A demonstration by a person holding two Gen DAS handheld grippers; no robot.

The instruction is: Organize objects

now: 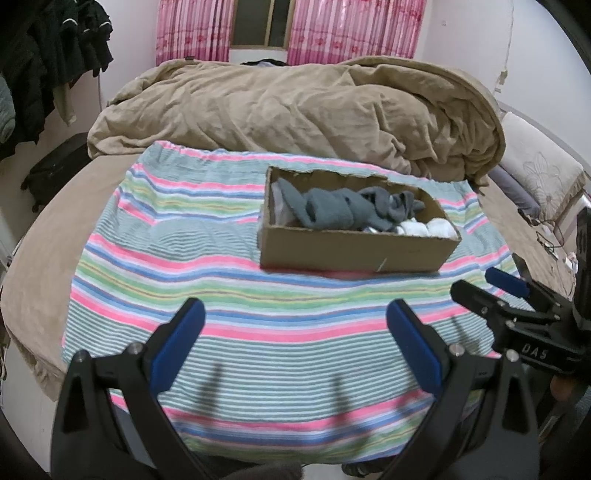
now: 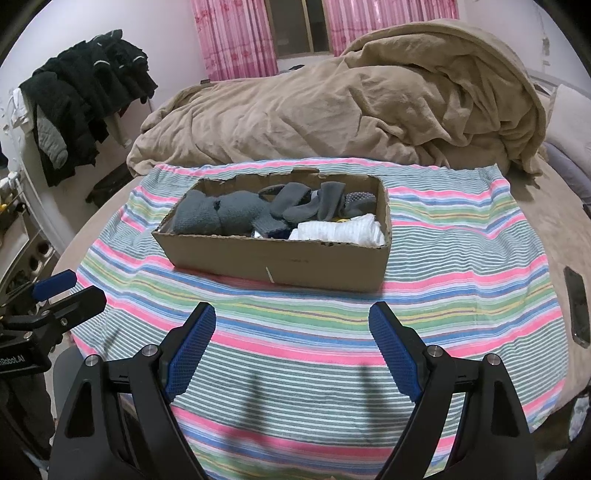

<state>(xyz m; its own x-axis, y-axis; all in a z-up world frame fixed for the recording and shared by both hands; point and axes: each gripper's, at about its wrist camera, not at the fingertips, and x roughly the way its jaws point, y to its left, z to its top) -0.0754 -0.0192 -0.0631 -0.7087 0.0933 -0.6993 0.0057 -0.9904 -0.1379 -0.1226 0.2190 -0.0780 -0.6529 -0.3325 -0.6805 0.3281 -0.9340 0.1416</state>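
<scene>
A shallow cardboard box (image 1: 351, 251) (image 2: 280, 262) sits on a striped towel (image 1: 184, 280) (image 2: 461, 266) on the bed. It holds grey socks (image 1: 332, 210) (image 2: 221, 216) and white socks (image 1: 424, 227) (image 2: 340, 230). My left gripper (image 1: 295, 314) is open and empty, held above the towel short of the box. My right gripper (image 2: 291, 317) is open and empty, also above the towel in front of the box. The right gripper shows at the right edge of the left wrist view (image 1: 487, 284); the left gripper shows at the left edge of the right wrist view (image 2: 70, 288).
A crumpled tan duvet (image 1: 295, 107) (image 2: 351, 110) lies behind the towel. Dark clothes (image 2: 85, 96) hang at the left. A phone (image 2: 578, 306) lies on the bed at the right. Pink curtains (image 1: 332, 33) hang at the back.
</scene>
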